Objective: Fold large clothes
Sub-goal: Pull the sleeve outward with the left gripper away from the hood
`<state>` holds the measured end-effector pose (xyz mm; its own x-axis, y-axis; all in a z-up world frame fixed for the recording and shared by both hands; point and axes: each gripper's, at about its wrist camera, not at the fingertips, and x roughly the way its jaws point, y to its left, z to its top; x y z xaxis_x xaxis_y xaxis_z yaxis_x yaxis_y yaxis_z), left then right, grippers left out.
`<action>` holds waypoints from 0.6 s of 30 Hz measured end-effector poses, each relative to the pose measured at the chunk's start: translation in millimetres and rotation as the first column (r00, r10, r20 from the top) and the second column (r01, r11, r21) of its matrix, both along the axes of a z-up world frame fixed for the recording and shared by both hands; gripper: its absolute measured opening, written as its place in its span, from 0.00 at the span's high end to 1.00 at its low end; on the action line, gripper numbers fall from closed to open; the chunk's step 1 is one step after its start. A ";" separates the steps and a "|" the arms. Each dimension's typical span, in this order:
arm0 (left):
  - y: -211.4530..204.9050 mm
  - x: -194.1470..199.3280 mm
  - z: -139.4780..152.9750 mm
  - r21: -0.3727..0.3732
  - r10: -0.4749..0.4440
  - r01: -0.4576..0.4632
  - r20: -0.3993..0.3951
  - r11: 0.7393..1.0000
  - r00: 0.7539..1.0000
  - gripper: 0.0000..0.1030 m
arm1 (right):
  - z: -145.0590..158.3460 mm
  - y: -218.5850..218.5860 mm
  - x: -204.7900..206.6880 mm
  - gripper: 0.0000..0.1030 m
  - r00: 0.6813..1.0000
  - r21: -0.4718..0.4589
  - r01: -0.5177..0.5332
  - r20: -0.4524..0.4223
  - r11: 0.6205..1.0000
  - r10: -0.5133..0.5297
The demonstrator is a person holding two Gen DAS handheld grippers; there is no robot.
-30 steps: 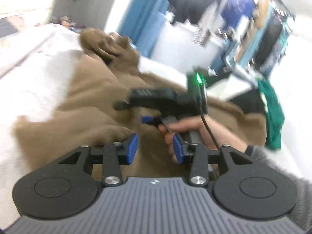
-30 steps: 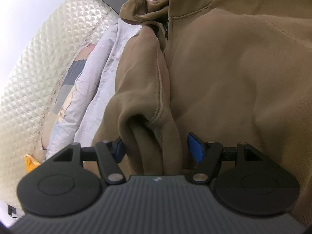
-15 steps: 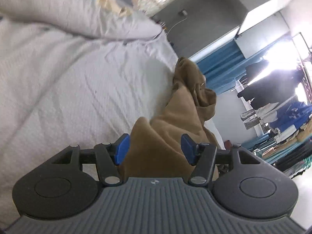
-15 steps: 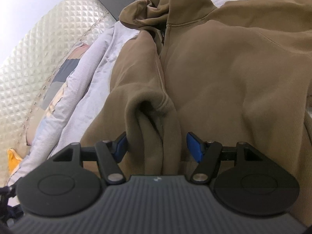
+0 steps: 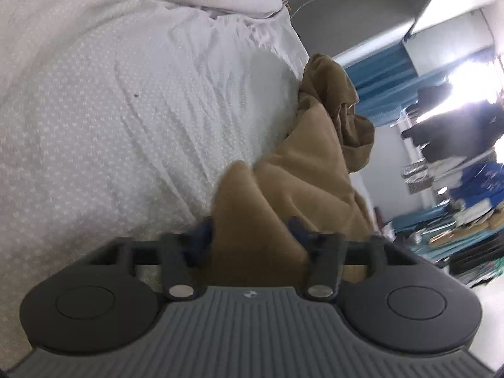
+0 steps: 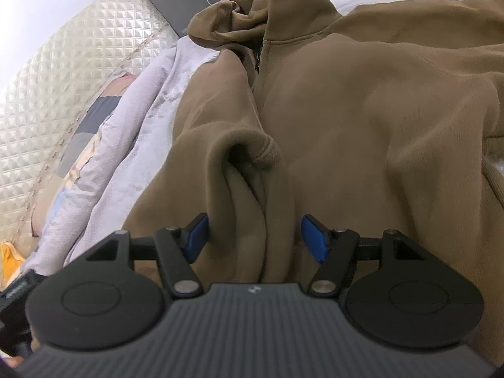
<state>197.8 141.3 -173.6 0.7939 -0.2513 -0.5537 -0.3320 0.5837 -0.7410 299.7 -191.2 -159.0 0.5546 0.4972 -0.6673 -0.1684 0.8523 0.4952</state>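
In the left wrist view, the left gripper is now lying over the bed sheet instead of facing the other hand as it was a second ago — its jaws are closing on a raised fold of the brown hoodie near the bed's far edge, cloth filling the gap, so a fresh hold for the fold is probably forming. In the right wrist view, little is changing: the right gripper is keeping its jaws spread around the bunched sleeve cuff, the left pad touching it, the right just clear — the hoodie's body is spreading toward the bed's right side.
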 end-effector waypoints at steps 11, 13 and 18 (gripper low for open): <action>34.4 -32.1 103.2 0.353 0.109 -0.173 0.195 0.919 0.975 0.87 | 32.4 7.4 -17.1 0.34 0.994 0.036 -0.047 0.103 0.998 0.043; 57.5 -29.4 131.3 0.408 0.126 -0.208 0.218 0.889 0.968 0.88 | 38.2 10.3 -20.9 0.35 0.990 0.046 -0.060 0.128 0.997 0.054; 116.0 -8.5 195.6 0.565 0.191 -0.299 0.244 0.769 0.951 0.88 | 52.4 17.1 -26.6 0.34 0.978 0.106 -0.111 0.189 0.988 0.089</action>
<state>189.3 257.4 22.1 0.8743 0.2959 -0.3849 -0.4312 0.8376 -0.3355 273.1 -174.1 -106.5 0.6055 0.6244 -0.4935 -0.3470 0.7652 0.5423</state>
